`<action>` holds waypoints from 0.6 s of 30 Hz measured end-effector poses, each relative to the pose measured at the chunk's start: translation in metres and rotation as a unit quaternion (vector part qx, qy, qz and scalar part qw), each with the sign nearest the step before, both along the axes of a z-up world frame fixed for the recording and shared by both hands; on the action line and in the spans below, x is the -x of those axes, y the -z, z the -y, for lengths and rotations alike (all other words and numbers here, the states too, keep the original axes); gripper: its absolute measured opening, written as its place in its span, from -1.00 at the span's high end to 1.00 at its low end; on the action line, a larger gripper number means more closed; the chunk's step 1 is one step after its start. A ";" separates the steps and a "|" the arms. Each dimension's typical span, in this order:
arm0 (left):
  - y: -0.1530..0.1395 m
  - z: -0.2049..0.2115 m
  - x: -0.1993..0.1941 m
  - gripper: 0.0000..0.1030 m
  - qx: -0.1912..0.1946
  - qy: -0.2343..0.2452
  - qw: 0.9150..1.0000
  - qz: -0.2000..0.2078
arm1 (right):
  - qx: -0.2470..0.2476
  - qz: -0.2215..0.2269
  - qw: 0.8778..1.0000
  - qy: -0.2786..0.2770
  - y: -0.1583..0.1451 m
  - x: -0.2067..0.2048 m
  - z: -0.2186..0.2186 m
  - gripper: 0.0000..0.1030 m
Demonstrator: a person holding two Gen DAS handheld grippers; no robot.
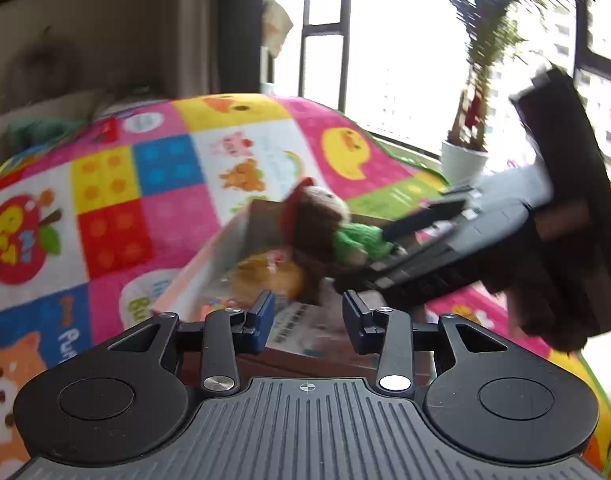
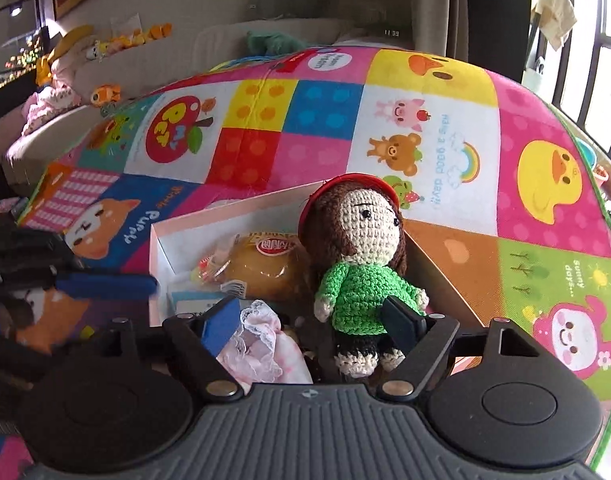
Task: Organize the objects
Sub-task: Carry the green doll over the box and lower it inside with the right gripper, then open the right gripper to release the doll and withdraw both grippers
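A crocheted doll [image 2: 357, 264] with a red hat and green sweater stands upright in an open cardboard box [image 2: 185, 232] on a colourful play mat. The box also holds a wrapped bread bun [image 2: 261, 268] and pink lacy cloth [image 2: 261, 344]. My right gripper [image 2: 311, 322] is open, its jaws wide apart, with the right finger touching the doll's side. In the left wrist view my left gripper [image 1: 307, 318] is open and empty just before the box [image 1: 209, 256], where the doll [image 1: 325, 224] and the bun [image 1: 265, 276] show, with the right gripper [image 1: 405, 252] reaching in.
The play mat [image 2: 345, 120] covers the floor around the box. A booklet [image 2: 69, 196] lies on the mat at left. A sofa with plush toys [image 2: 73, 64] stands behind. A potted plant [image 1: 465, 152] stands by the window at right.
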State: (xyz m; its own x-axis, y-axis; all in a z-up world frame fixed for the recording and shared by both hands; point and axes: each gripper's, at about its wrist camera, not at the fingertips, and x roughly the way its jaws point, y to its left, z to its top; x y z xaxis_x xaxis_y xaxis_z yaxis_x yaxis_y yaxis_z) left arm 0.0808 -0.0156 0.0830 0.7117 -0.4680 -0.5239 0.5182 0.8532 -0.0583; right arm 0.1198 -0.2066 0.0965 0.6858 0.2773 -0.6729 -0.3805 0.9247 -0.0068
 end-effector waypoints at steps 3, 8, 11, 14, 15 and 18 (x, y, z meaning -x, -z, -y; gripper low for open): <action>0.000 -0.017 -0.015 0.18 0.024 -0.058 0.998 -0.008 | 0.034 0.011 0.999 0.000 0.006 0.007 -0.003 -0.53; 0.003 -0.040 -0.045 0.18 0.047 -0.144 0.988 -0.006 | 0.053 0.018 0.998 0.011 0.012 0.017 0.005 -0.53; 0.006 -0.048 -0.060 0.18 0.049 -0.172 0.984 -0.002 | -0.002 0.017 0.999 0.028 0.000 0.023 0.026 -0.53; 0.013 -0.051 -0.073 0.18 0.044 -0.170 0.984 -0.017 | -0.036 0.016 0.997 0.064 -0.008 0.028 0.049 -0.53; 0.016 -0.051 -0.078 0.18 0.039 -0.167 0.985 -0.024 | -0.049 0.009 0.996 0.077 -0.008 0.029 0.057 -0.53; 0.028 -0.049 -0.092 0.03 0.033 -0.156 0.986 -0.049 | -0.091 -0.022 0.990 0.107 -0.002 0.034 0.076 -0.53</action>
